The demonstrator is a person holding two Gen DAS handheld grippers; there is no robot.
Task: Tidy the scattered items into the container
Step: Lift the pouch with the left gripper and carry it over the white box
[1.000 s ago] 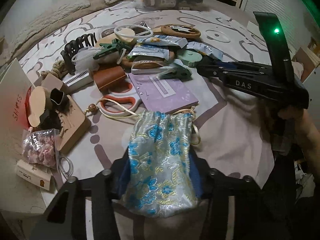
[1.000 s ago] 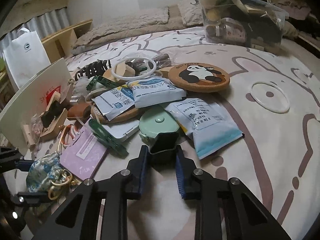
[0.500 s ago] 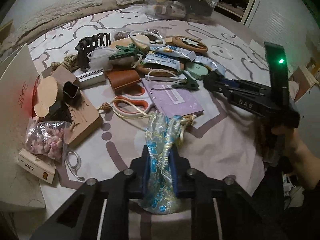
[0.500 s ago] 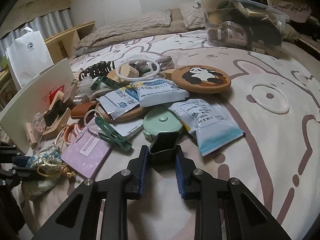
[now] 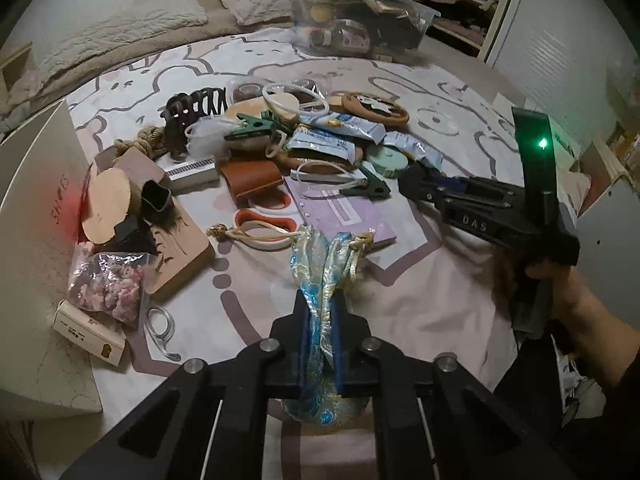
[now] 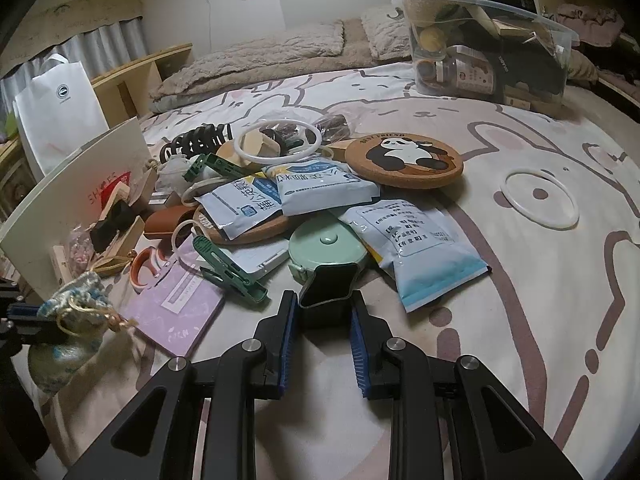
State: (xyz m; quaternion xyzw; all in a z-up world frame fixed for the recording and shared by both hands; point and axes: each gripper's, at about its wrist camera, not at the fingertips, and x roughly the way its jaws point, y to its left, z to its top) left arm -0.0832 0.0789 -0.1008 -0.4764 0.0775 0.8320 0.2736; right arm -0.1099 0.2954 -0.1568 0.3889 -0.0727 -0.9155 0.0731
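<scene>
Looking along my left gripper (image 5: 320, 332), I have its blue pads clamped tight on the brocade pouch (image 5: 322, 280), which is bunched between them with its gold drawstring trailing toward the purple notebook (image 5: 344, 216). Open bedspread (image 5: 432, 300) lies to the right of the pouch, up to where my right hand (image 5: 560, 280) holds the right gripper (image 5: 416, 184) low over the clutter. On the left the room is tighter: a white board (image 5: 36, 240) stands on edge, with a wooden block (image 5: 180, 248), a bag of pink bits (image 5: 106, 284) and a small carton (image 5: 88, 330) crowded against it. The clear container (image 5: 360, 24) sits beyond the pile at the far side of the bed, already holding a jar and other things.

From my right gripper (image 6: 324, 320), the jaws are closed on a small dark square cup (image 6: 326, 292), held just in front of the mint round case (image 6: 326, 248). This view opens up what the other hardly shows: a wide bare stretch of bedspread on the right, broken only by a white ring (image 6: 540, 200), and a free path from there to the container (image 6: 488, 40). It also shows the panda coaster (image 6: 404, 156) plainly, and the sachets (image 6: 324, 188) and the green clip (image 6: 228, 268) lying on the heap. At the left edge the pouch (image 6: 68, 328) hangs in my left gripper, clear of the bedspread, beside the notebook's corner. A white shopping bag (image 6: 60, 108) stands behind the board, unseen from the left camera.
</scene>
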